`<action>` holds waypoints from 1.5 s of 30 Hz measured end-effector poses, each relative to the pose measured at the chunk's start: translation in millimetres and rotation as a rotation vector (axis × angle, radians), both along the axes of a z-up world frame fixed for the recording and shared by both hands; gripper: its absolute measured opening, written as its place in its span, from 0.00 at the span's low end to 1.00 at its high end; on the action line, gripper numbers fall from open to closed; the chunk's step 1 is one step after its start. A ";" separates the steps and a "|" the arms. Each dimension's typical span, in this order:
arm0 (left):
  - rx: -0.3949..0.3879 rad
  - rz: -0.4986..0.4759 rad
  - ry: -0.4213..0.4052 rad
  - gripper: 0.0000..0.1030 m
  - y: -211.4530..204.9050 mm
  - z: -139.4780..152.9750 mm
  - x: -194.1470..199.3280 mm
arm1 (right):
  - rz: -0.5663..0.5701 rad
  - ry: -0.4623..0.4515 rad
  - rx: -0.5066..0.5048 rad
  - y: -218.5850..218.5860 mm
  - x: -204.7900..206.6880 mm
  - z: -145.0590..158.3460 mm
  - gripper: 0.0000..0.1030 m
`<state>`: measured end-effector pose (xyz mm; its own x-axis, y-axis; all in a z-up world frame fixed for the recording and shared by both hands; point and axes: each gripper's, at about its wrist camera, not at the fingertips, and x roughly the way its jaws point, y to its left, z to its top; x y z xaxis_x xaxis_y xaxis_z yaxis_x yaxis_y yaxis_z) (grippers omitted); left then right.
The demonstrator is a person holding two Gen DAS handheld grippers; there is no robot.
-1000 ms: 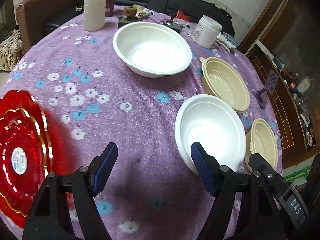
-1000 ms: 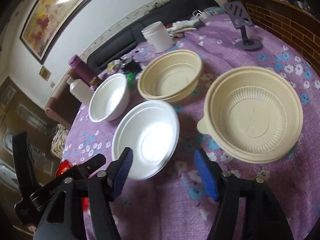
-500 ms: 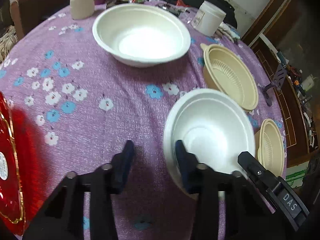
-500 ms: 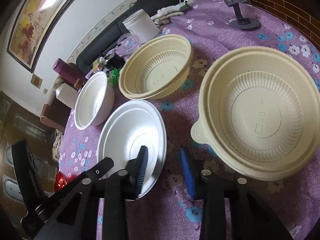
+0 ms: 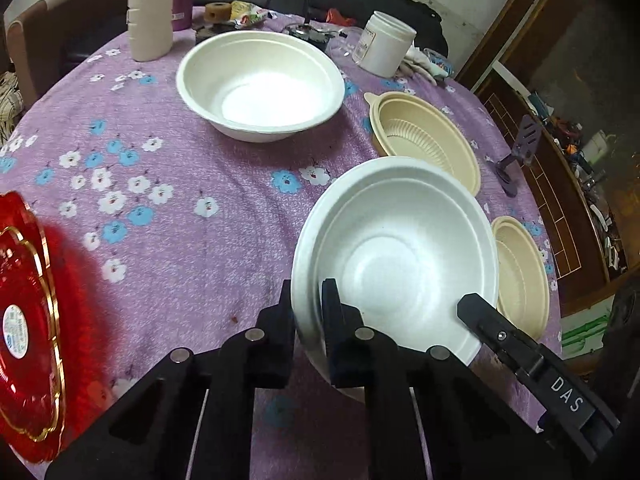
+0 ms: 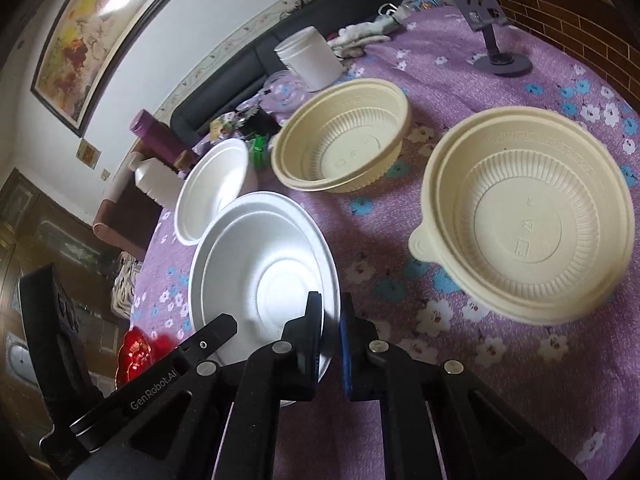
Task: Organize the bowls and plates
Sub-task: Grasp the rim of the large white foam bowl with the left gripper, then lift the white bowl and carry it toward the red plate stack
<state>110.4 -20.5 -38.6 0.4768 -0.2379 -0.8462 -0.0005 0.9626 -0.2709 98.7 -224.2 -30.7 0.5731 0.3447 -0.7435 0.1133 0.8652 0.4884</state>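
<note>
a round table under a purple cloth printed with blue and white flowers fills both views. the red scalloped plate with a gold rim lies at its left edge, well apart from the bowls. a deep white foam bowl stands toward the far side, near a white plastic bottle and a white lidded jar. a shallower white foam bowl sits nearest the cameras, tilted, and both grippers grip its rim. the left gripper is almost closed, one finger outside the near left rim and one inside the bowl. the right gripper is likewise nearly closed on the opposite rim, one finger inside and the blue-padded finger outside. whether the bowl's base touches the cloth cannot be told. a beige ribbed plastic bowl with a small tab rests to the right of it, and a second beige ribbed plastic bowl stands farther back, between the jar and the white bowls. a small grey phone stand stands near the far right edge.
</note>
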 end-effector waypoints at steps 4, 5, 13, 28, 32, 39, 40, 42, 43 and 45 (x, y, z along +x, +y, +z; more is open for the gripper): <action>0.007 0.007 -0.013 0.10 7.0 2.5 -12.6 | 0.014 -0.011 -0.007 5.6 -10.2 1.6 0.08; 0.012 0.008 -0.016 0.10 7.9 2.4 -15.4 | 0.018 -0.011 -0.013 7.5 -12.2 1.3 0.08; 0.018 0.021 -0.016 0.10 16.1 -2.7 -31.8 | 0.039 -0.020 -0.026 18.5 -29.9 -2.8 0.08; 0.044 0.042 -0.033 0.10 30.0 -1.0 -56.1 | 0.075 -0.022 -0.026 34.4 -47.0 -5.0 0.08; 0.048 0.055 -0.041 0.10 34.8 1.7 -61.4 | 0.089 -0.027 -0.032 41.0 -50.2 -2.2 0.08; 0.057 0.076 -0.068 0.10 44.5 9.2 -70.5 | 0.116 -0.046 -0.043 53.8 -53.1 5.3 0.08; 0.058 0.079 -0.070 0.10 46.2 9.9 -71.5 | 0.120 -0.047 -0.044 55.3 -53.3 5.8 0.08; 0.059 0.085 -0.073 0.10 49.5 10.8 -73.8 | 0.127 -0.050 -0.046 59.1 -53.3 6.8 0.08; 0.058 0.087 -0.074 0.10 51.3 11.3 -75.1 | 0.131 -0.051 -0.048 61.1 -53.5 7.4 0.08; 0.059 0.092 -0.077 0.10 54.0 12.5 -77.0 | 0.137 -0.053 -0.049 63.9 -53.9 8.2 0.08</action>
